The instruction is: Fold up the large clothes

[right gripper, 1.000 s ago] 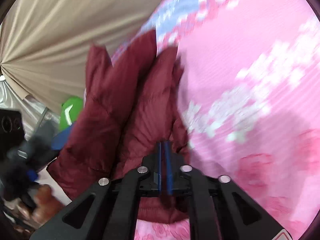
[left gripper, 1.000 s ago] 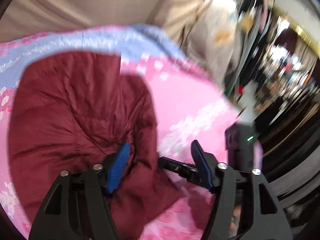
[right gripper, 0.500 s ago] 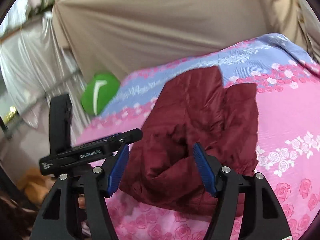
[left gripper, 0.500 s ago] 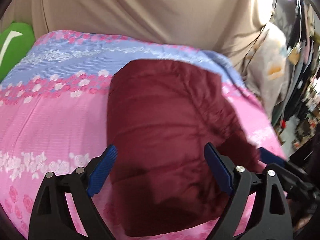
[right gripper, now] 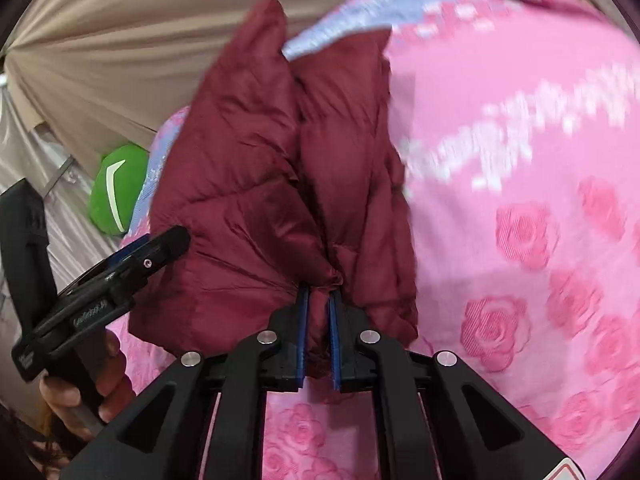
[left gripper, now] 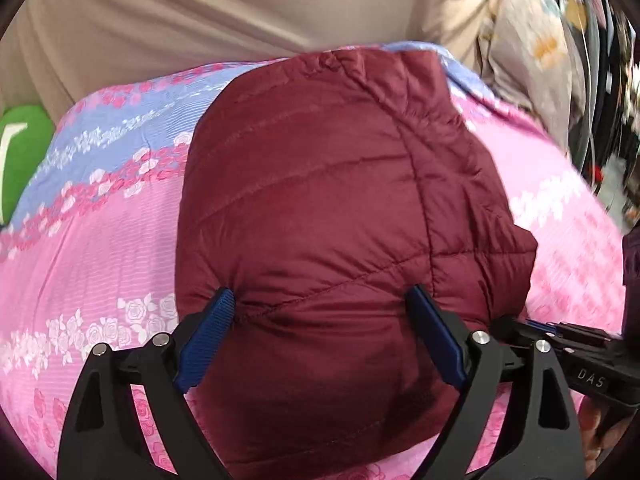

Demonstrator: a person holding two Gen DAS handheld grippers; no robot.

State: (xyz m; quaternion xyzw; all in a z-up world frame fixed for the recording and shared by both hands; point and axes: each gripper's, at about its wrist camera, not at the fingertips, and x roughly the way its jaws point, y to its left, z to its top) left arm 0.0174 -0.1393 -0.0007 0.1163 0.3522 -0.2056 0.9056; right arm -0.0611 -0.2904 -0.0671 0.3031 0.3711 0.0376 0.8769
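Maroon jacket: quilted, puffy, folded into a thick bundle; fills the centre of the left wrist view and runs from upper centre to lower centre of the right wrist view.
Jacket position: lies on the bed, on the pink part of the bedspread, its far edge reaching the blue band.
Bedspread: pink with white and red roses, a blue flowered band along its far side; in the right wrist view it fills the right half of the frame, blurred toward the upper right.
Left gripper: bottom centre of its own view, black frame with blue pads; jaws wide apart, one on each side of the near edge of the jacket, the pads touching the fabric but not pinching it.
Left gripper seen from the right: at the left edge of the frame, held by a hand in the lower left corner.
Right gripper: bottom centre of its own view; jaws nearly together, clamped on a bunched pinch of jacket fabric.
Right gripper seen from the left: black body marked "DAS" at the lower right edge, beside the jacket's right corner.
Curtain: beige, pleated cloth across the top of both views, behind the bed.
Green cushion: green with a white stripe, at the bed's far left side; at mid left edge in the left wrist view.
Upper right of the left wrist view: blurred room clutter, not readable.
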